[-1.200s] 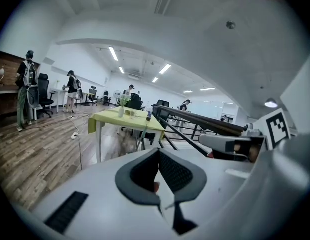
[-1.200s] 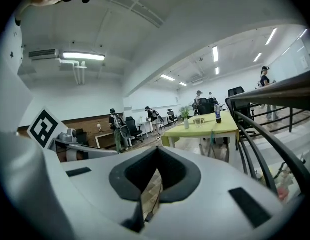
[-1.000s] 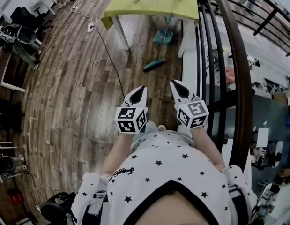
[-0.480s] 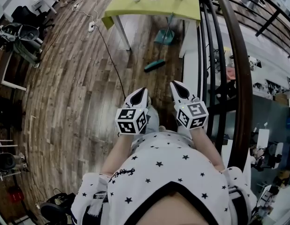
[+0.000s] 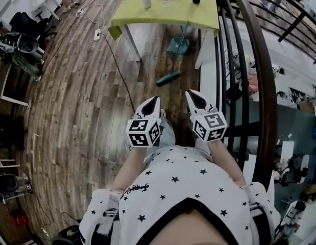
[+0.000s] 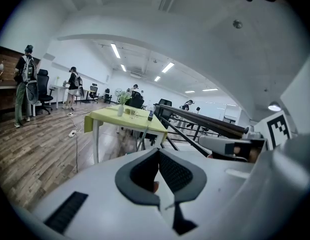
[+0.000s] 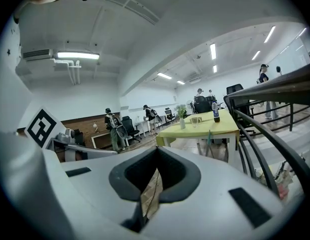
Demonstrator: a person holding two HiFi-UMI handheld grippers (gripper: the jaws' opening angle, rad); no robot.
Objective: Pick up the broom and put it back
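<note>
Ahead, broom near green table.

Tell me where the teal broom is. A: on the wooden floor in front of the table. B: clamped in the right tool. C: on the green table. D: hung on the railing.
A: the broom lies on the wooden floor just short of the table, well ahead of the left tool and the right tool, which hold nothing.
</note>
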